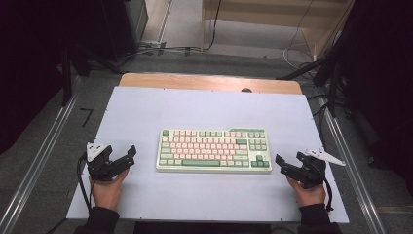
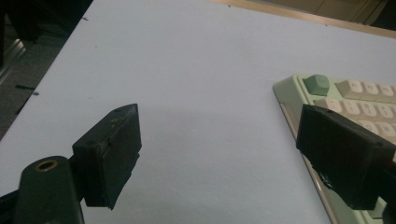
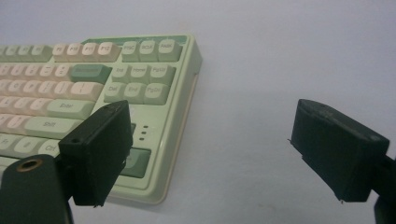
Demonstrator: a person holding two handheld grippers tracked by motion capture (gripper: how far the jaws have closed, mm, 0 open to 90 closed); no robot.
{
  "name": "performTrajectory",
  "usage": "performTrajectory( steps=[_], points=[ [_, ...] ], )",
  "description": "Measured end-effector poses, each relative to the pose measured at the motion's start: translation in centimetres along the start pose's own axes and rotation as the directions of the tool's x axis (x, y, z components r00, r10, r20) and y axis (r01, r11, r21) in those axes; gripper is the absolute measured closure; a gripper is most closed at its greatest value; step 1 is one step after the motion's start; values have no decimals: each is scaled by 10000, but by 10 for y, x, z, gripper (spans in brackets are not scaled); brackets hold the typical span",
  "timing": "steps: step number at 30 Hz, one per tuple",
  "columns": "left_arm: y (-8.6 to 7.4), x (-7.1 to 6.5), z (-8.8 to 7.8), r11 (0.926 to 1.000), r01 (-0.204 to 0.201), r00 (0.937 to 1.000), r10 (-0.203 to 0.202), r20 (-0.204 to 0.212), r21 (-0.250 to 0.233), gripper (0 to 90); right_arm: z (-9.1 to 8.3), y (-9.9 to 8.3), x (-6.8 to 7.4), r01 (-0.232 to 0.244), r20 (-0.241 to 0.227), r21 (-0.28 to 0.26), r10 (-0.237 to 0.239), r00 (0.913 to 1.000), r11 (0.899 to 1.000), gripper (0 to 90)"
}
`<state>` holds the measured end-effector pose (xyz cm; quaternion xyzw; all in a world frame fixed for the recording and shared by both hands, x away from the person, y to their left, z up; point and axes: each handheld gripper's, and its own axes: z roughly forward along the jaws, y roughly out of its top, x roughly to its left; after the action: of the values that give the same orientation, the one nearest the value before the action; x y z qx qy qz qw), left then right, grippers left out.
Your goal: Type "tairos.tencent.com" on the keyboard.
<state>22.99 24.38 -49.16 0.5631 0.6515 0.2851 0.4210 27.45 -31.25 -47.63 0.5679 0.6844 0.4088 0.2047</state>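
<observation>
Flanking the keyboard (image 1: 214, 150), the left hand-held gripper (image 1: 130, 154) and the right hand-held gripper (image 1: 280, 162) are both gaping wide, holding nothing; closing in unevenly is likely risking a skewed shove or pressed keys; the keyboard is lying mid-tabletop (image 1: 146, 112), long axis running left-right, keys facing up.

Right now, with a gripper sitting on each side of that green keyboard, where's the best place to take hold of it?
Probably the two short ends. The keyboard lies flat and wide, its top all keycaps. The left gripper and right gripper, both open, already flank it: come in level from each side and clamp the low case edge.
</observation>
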Motion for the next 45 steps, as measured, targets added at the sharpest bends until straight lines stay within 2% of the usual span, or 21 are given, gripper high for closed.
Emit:
performTrajectory(
  steps=[6,13,18,31,34,37,45],
  points=[
    [0,-7,0,10000,-19,9998,18,210,72,145,2,1,12,298,-385,15,-297,9988,9996,111],
    [0,-12,1,9999,-47,9993,42,367,130,145,5,3,18,358,-574,4,-357,9977,9994,112],
    [0,-18,1,9999,-125,9985,119,538,94,145,9,4,28,626,-718,28,-623,9955,9980,112],
    [1,-38,7,9984,-547,9948,535,862,115,150,19,8,50,1157,-1026,5,-1150,9881,9933,112],
    [1,-48,10,9963,-854,9911,837,1040,122,174,24,10,57,1348,-1156,92,-1329,9844,9908,112],
    [2,-55,13,9956,-914,9887,882,1212,210,176,26,12,63,1492,-1242,89,-1470,9813,9888,114],
    [5,-68,18,9948,-1002,9869,972,1285,170,218,27,18,75,1555,-1284,-186,-1566,9793,9877,195]
  ],
)
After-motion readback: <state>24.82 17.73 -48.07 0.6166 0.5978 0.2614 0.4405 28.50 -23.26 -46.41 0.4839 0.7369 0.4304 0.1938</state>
